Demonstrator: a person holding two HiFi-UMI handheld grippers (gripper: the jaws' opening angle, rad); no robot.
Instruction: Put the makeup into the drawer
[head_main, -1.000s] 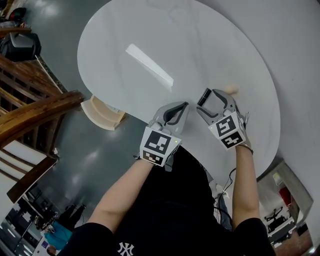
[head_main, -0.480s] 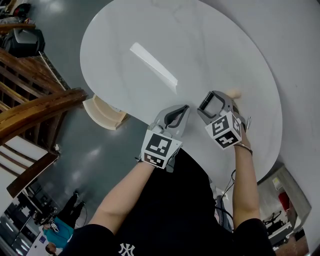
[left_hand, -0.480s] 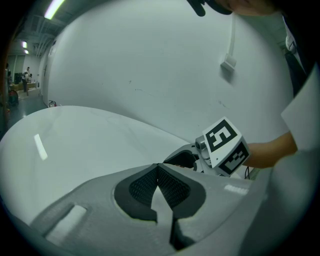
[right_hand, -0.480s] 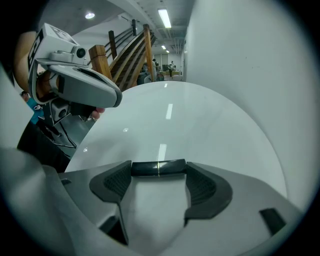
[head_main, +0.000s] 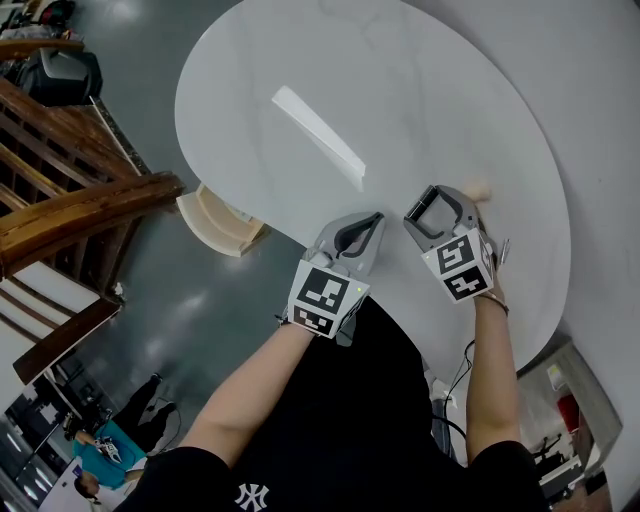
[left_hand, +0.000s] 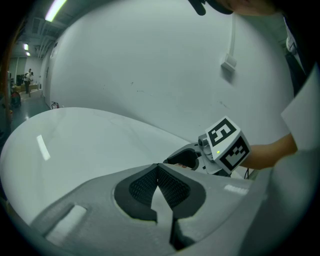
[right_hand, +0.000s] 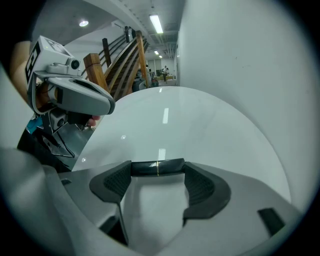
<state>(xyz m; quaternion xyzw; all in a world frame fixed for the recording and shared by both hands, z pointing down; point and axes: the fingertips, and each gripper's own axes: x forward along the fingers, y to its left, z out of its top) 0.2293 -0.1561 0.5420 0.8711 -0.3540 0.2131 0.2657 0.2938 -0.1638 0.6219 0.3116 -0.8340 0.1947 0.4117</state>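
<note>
Change: your left tool and right tool hover almost where they were a second ago, side by side.
Right tool: spread wide, pinching a slim dark makeup stick crosswise between its tips.
Left tool: pressed together, with nothing inside.
Bench: white and oval, under and ahead of both tools.
Cream box: past the bench rim, off your left tool's left.
</note>
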